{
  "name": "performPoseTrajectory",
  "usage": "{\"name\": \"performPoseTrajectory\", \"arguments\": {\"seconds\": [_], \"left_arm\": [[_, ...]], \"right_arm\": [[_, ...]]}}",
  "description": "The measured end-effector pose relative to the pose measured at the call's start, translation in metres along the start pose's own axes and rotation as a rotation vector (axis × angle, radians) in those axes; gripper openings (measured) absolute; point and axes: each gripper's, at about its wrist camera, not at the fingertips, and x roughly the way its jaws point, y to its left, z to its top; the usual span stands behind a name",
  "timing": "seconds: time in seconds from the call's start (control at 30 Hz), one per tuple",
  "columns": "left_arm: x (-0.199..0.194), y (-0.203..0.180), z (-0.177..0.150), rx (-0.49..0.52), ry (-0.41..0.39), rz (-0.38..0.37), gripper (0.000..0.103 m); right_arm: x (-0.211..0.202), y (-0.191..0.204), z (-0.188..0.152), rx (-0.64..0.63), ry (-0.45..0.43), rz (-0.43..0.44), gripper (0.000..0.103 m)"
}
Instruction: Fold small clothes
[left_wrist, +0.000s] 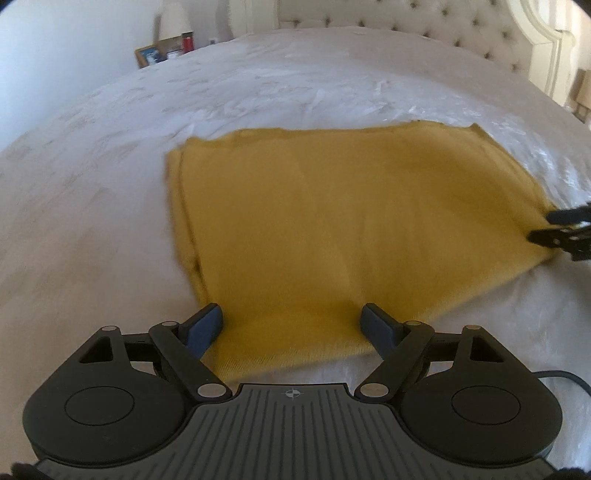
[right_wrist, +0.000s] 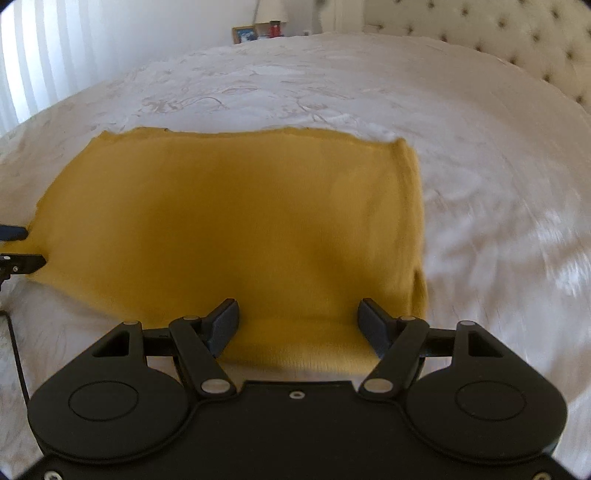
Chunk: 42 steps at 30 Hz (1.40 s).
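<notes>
Hovering with jaws apart and nothing clamped, the left gripper (left_wrist: 291, 325) and right gripper (right_wrist: 298, 321) each straddle the near edge of the mustard cloth (left_wrist: 351, 221) lying just ahead on the bed (left_wrist: 110, 192), apparently ready to pinch that edge and fold it away.

Bed (left_wrist: 110, 155) – white patterned cover, slightly creased, tufted headboard (left_wrist: 461, 26) at far end. Yellow cloth (left_wrist: 332, 221) lies flat on cover near its near edge – roughly rectangular, doubled layers showing along left edge. Thin black cable (left_wrist: 569, 378) on cover, near right.
</notes>
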Motion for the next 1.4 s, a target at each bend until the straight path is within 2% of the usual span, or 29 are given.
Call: {"name": "performPoseTrajectory", "arguments": {"seconds": [0.1,0.3,0.43,0.57,0.7,0.73,0.83,1.03,1.1,1.2,1.4], "left_arm": [[0.0,0.003,-0.002,-0.041,0.015,0.008,0.089],[-0.007,0.008,0.004,-0.097,0.028,0.017,0.089],[-0.024,0.003,0.005,-0.127,-0.01,0.024,0.089],[-0.038,-0.014,0.02,-0.115,-0.066,0.04,0.089],[-0.03,-0.036,0.041,-0.109,-0.075,0.033,0.089],[-0.026,-0.042,0.046,-0.107,-0.078,0.033,0.089],[-0.012,-0.058,0.053,-0.111,-0.072,0.038,0.089],[0.02,-0.08,0.05,-0.142,0.005,0.036,0.089],[0.025,-0.085,0.043,-0.129,0.026,0.047,0.089],[0.025,-0.092,0.035,-0.081,0.015,0.072,0.09],[0.024,-0.092,0.029,-0.087,0.03,0.071,0.096]], "right_arm": [[-0.007,-0.004,-0.005,0.023,-0.018,0.007,0.074],[-0.012,-0.013,-0.017,0.094,-0.073,0.037,0.076],[-0.017,-0.016,-0.029,0.123,-0.12,0.061,0.081],[-0.023,-0.02,-0.038,0.164,-0.159,0.089,0.083],[-0.025,-0.023,-0.045,0.196,-0.184,0.13,0.098],[-0.026,-0.023,-0.046,0.199,-0.182,0.141,0.102],[-0.025,-0.021,-0.046,0.191,-0.162,0.149,0.102],[-0.024,-0.024,-0.045,0.236,-0.135,0.168,0.102],[-0.024,-0.025,-0.044,0.235,-0.123,0.169,0.102],[-0.025,-0.021,-0.043,0.209,-0.104,0.158,0.102],[-0.023,-0.015,-0.043,0.172,-0.064,0.132,0.102]]}}
